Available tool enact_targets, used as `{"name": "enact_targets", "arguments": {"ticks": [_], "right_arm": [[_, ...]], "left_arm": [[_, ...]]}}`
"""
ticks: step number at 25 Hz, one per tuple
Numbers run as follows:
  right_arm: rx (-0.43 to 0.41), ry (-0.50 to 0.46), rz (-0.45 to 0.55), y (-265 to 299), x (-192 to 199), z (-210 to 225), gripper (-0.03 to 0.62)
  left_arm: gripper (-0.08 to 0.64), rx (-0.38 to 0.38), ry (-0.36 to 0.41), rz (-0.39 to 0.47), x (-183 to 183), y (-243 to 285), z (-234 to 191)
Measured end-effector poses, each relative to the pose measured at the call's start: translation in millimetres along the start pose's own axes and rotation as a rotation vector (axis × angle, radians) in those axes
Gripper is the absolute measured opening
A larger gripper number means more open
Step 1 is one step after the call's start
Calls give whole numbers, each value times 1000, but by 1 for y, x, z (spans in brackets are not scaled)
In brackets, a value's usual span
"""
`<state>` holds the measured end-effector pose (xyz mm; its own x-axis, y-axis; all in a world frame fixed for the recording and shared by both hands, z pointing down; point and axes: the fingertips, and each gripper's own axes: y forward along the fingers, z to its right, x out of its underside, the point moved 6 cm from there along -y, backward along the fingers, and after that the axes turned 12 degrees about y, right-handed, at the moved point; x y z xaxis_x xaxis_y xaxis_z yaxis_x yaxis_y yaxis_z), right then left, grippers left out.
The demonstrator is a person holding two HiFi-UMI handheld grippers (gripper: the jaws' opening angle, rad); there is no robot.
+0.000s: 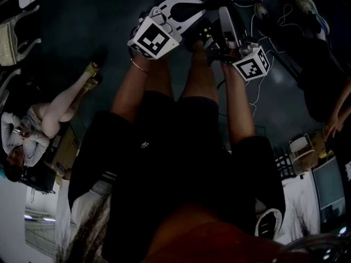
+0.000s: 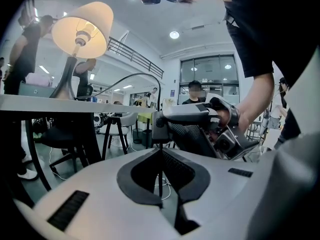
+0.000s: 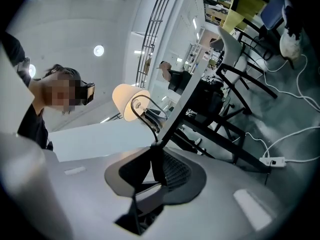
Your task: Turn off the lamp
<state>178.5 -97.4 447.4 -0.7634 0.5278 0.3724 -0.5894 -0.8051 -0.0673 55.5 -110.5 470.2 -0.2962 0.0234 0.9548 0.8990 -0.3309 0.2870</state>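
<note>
The lamp (image 2: 82, 29) stands lit on a white table (image 2: 45, 104); the right gripper view also shows the lamp (image 3: 129, 101) glowing. Its dark cord (image 2: 135, 76) arches over to a black inline switch (image 2: 159, 126). My right gripper (image 3: 157, 156) is shut on that switch (image 3: 155, 166), and the right gripper (image 2: 200, 118) reaches in from the right in the left gripper view. Just below the switch, my left gripper (image 2: 160, 159) is shut on the thin cord. In the head view the left gripper (image 1: 189, 7) and right gripper (image 1: 226, 23) meet above the dark floor.
Black-legged chairs (image 2: 117, 129) and table frames (image 3: 225, 129) stand close by. A white power strip (image 3: 272, 160) and loose cables (image 3: 305, 91) lie on the floor. Several people (image 2: 195, 91) sit or stand around; one sits at the left (image 1: 33, 125).
</note>
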Motion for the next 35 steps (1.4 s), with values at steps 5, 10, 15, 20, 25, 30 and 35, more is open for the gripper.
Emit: {"name": "enact_targets", "arguments": {"ticks": [5, 10, 15, 20, 25, 30, 35], "right_arm": [[14, -30, -5, -2, -3, 0, 71], [32, -56, -3, -3, -8, 1, 74], [21, -49, -36, 0, -3, 1, 81], [25, -44, -42, 3, -2, 1, 81], [29, -47, -56, 2, -1, 4, 81], [22, -28, -51, 2, -2, 7, 83], [20, -21, -48, 2, -1, 7, 81]], "left_arm": [[17, 5, -1, 1, -1, 1, 2], [17, 13, 13, -14, -1, 1, 4], [17, 17, 18, -16, 0, -1, 6], [17, 21, 11, -12, -1, -4, 5], [17, 29, 10, -7, -2, -3, 7], [17, 25, -15, -5, 2, 0, 7], [17, 27, -15, -1, 2, -1, 7]]}}
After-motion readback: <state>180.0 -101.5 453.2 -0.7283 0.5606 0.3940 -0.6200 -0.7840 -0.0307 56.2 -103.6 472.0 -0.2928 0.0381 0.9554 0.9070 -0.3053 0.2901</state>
